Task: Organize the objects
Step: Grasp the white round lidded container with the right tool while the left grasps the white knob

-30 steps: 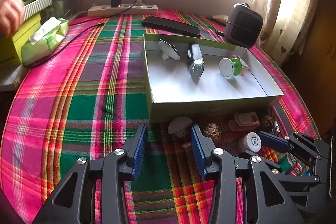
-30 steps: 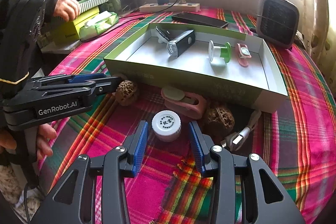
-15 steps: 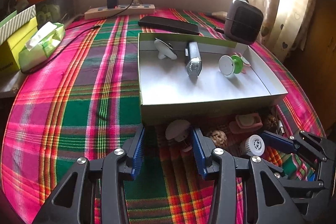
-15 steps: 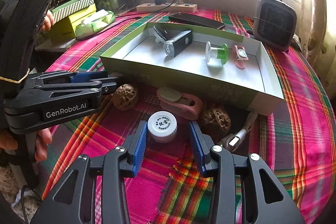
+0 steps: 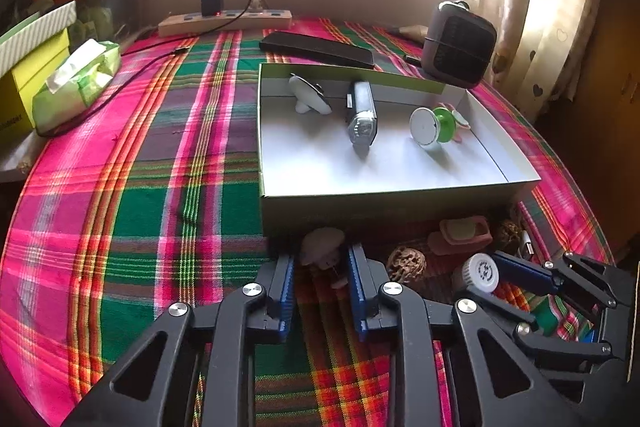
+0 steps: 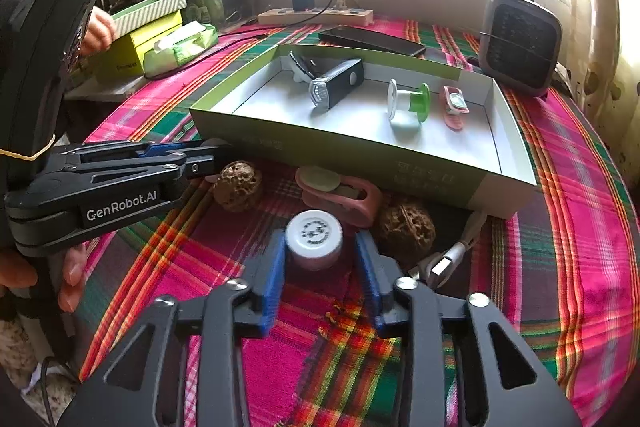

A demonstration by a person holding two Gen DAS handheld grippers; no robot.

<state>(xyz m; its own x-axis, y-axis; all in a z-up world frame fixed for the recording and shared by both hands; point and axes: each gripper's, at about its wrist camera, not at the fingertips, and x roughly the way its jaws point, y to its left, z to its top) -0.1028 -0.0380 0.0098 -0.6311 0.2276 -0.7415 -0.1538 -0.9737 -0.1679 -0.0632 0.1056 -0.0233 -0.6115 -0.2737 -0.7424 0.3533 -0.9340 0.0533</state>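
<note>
Altogether, four things are lying in the shallow box: a white hook piece at far left, a grey flashlight, a green-and-white spool and a pink clip at right. Near the box's front wall two walnuts, a pink holder, a white USB plug, a white-capped jar and a pale small object are sitting on the plaid cloth. The right gripper is spread around the jar, fingers just beside it. The left gripper is parted around the pale object, not clamping
</note>
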